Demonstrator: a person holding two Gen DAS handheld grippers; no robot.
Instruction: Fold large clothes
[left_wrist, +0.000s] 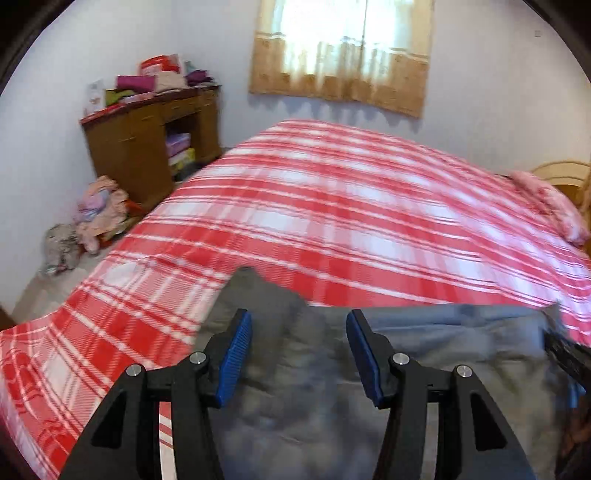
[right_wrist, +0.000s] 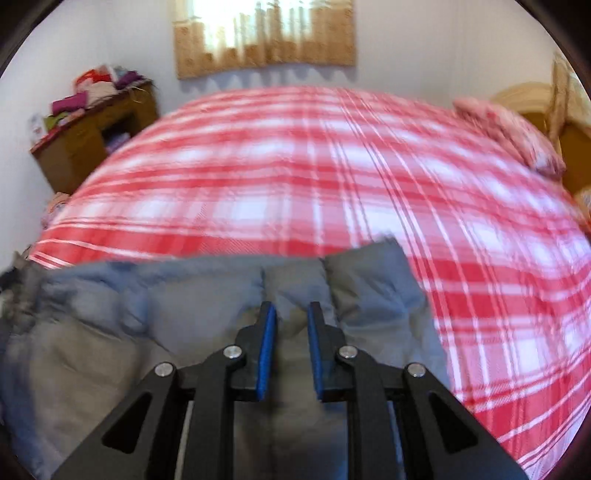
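**Grey garment at near edge of bed; both grippers above it**

Grey padded fabric garment (left_wrist: 424, 354) lies rumpled on the red-and-white plaid bedspread (left_wrist: 332, 206), at its near edge; left gripper (left_wrist: 299, 354) hovers over it, blue pads spread wide, nothing between them; right gripper (right_wrist: 291, 350) has jaws narrowly parted over a fold, contact cannot be told; brown wooden cabinet (left_wrist: 147, 147) stands beside the bed.

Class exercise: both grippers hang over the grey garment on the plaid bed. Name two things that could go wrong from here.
1. The left gripper is wide open above the grey garment, so closing there may catch several layers.
2. The right gripper, jaws narrowly apart over the bunched folds, may pinch a ridge only and drag the garment across the plaid bedspread.
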